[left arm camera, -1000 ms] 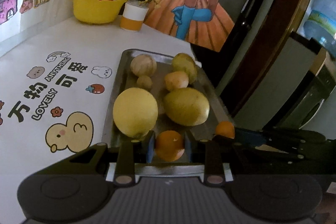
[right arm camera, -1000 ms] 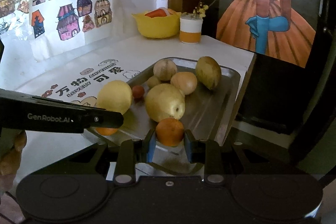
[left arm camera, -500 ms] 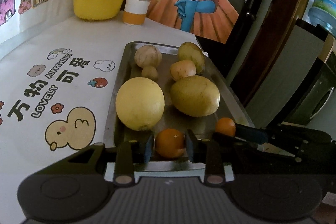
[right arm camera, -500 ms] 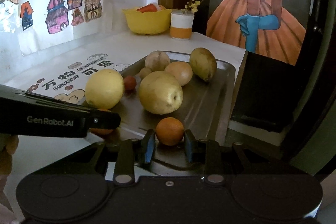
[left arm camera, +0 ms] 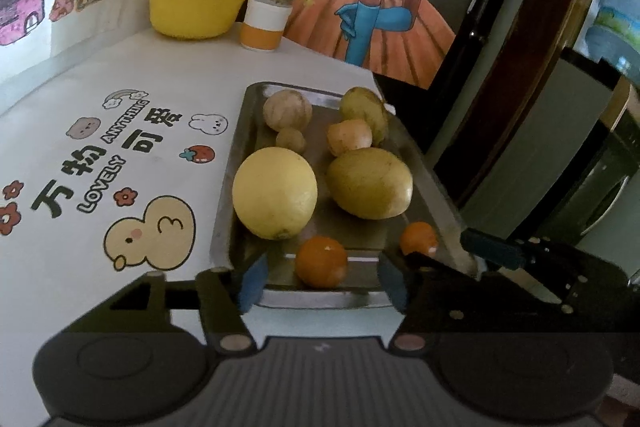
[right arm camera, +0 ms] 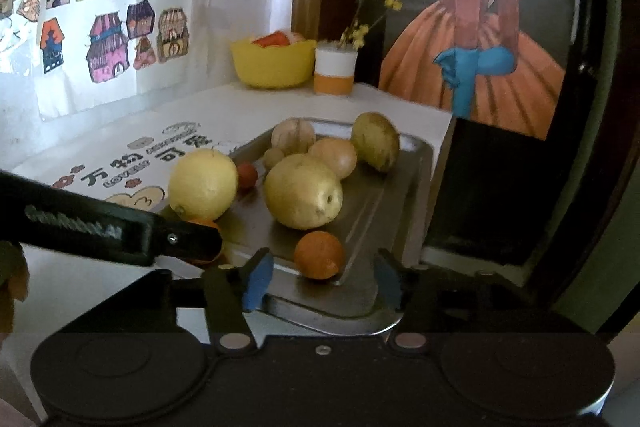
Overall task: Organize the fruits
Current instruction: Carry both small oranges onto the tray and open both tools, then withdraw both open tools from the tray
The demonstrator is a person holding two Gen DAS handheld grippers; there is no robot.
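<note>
A metal tray [left arm camera: 239, 135] holds a big yellow citrus [left arm camera: 275, 193], a yellow pear-like fruit [left arm camera: 370, 183] and several smaller fruits behind them. One orange [left arm camera: 321, 261] rests on the tray's near end between the spread fingers of my left gripper [left arm camera: 322, 283], which is open and not touching it. A second orange [right arm camera: 319, 254] lies at the tray's near right corner. My right gripper [right arm camera: 322, 281] stands open around it, with a gap on each side. In the right wrist view the left gripper's finger [right arm camera: 120, 227] partly hides the first orange [right arm camera: 206, 227].
A yellow bowl [left arm camera: 196, 11] and a white-and-orange cup [left arm camera: 264, 27] stand at the table's far end. A small red fruit [right arm camera: 247, 175] lies behind the citrus [right arm camera: 203, 184]. The table edge runs just right of the tray [right arm camera: 420, 163], with dark furniture beyond.
Both grippers were shut on an orange and have opened. The two oranges now rest on the near end of the tray.
</note>
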